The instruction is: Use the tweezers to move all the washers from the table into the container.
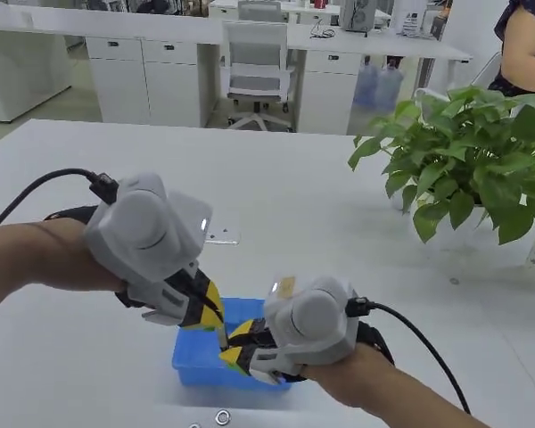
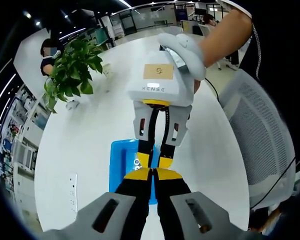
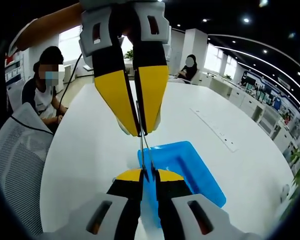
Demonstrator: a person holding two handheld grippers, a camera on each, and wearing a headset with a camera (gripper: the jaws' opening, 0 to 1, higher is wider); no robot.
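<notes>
Because it carries all the rest, table [image 1: 339, 223]: white, wide and mostly bare; a small socket plate [image 1: 223, 237] is set in it, beyond the container.
room behind: white desks [image 1: 152, 62] and an office chair [image 1: 257, 67] stand far away; two water bottles [image 1: 379, 85] are on the floor to the right of them; a person [image 1: 528, 40] is at the far right edge.
plant [image 1: 473, 152]: green and leafy, on the right side of the table, well apart from the work.
left gripper [image 2: 151, 171]: it comes in from the left in the head view; its jaws are clenched on the tweezers, over the container.
right gripper [image 3: 149, 175]: it comes in from the near right; its jaws are also pressed together on the tweezers, and their tips face the tips of the left gripper, very near to them.
container [image 1: 194, 367]: blue, low and rectangular, at the near middle of the table; in the head view the two gripper bodies cover most of it, so I cannot tell what lies inside.
tweezers [image 3: 145, 150]: thin metal, running from one pair of jaws to the other, above the container.
washer [image 1: 221, 416]: a small metal ring on the table, outside the container, just beside its near wall.
</notes>
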